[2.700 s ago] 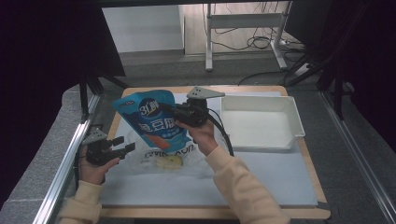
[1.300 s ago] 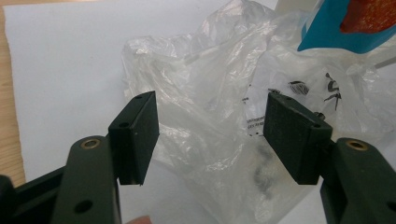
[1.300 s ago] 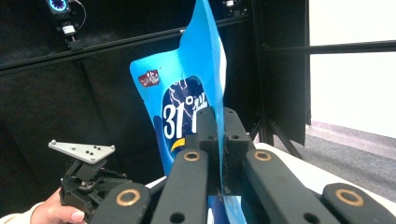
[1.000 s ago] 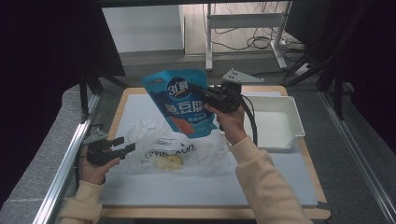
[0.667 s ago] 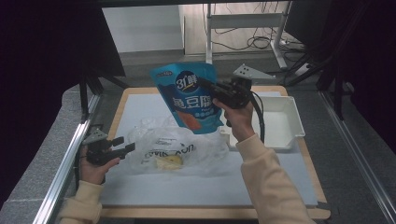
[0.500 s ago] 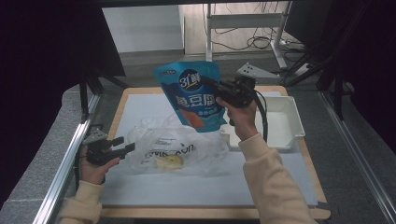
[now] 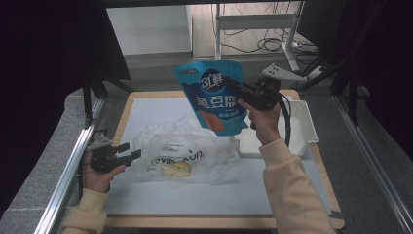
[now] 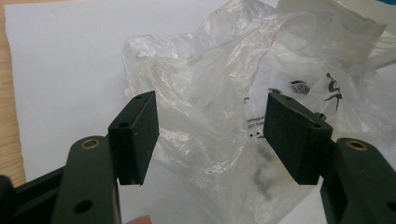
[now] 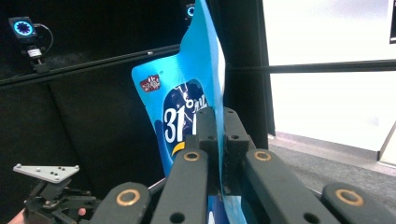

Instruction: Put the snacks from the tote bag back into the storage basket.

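Note:
A blue printed pouch (image 7: 214, 95) hangs in the air above the table's far middle, with my right gripper (image 7: 234, 87) shut on its right edge. In the right gripper view the pouch (image 9: 180, 102) rises edge-on from between the closed jaws of the right gripper (image 9: 217, 119). A crumpled clear plastic bag (image 7: 187, 151) lies on the white mat, with something yellow (image 7: 175, 169) inside. My left gripper (image 7: 132, 154) rests at the bag's left edge, open. In the left gripper view, its pads (image 8: 137, 135) stand apart with the bag's film (image 8: 219, 102) just beyond them.
A white tray (image 7: 304, 126) sits at the right of the wooden board, under and behind the right forearm. The white mat (image 7: 146, 112) covers most of the board. A metal rail (image 7: 73, 161) runs along the left side.
The right gripper has carried the blue pouch up off the bag and rightward toward the tray. The left gripper and the plastic bag have stayed put.

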Action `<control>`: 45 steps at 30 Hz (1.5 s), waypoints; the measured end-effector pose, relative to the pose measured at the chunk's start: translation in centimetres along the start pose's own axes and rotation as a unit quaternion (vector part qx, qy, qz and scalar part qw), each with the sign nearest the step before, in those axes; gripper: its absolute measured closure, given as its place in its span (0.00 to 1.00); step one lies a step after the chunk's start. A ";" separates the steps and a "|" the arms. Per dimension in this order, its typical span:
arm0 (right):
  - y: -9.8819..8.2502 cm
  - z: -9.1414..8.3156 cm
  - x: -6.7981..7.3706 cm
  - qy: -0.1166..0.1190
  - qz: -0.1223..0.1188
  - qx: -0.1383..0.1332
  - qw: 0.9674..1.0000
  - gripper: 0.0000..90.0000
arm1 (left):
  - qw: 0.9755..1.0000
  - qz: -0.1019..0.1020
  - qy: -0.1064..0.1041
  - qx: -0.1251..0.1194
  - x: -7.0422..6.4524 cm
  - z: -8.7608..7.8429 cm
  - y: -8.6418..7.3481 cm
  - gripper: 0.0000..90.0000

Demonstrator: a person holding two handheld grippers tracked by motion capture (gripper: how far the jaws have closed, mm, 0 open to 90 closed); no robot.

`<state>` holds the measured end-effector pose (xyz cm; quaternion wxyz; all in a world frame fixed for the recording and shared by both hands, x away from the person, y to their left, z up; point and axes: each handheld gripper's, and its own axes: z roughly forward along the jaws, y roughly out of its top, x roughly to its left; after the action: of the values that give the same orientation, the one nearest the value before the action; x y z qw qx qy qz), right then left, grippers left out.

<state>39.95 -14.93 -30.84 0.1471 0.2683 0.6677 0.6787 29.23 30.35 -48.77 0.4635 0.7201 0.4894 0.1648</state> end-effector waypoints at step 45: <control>1.1 -5.1 -4.0 -0.063 0.004 -0.019 0.998 0.99 | 1.000 -0.002 0.000 0.005 0.0 0.2 -0.2 0.40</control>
<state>40.49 -21.49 -30.29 0.1906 0.3105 0.6431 0.6736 29.30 30.25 -49.01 0.4600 0.7214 0.4919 0.1613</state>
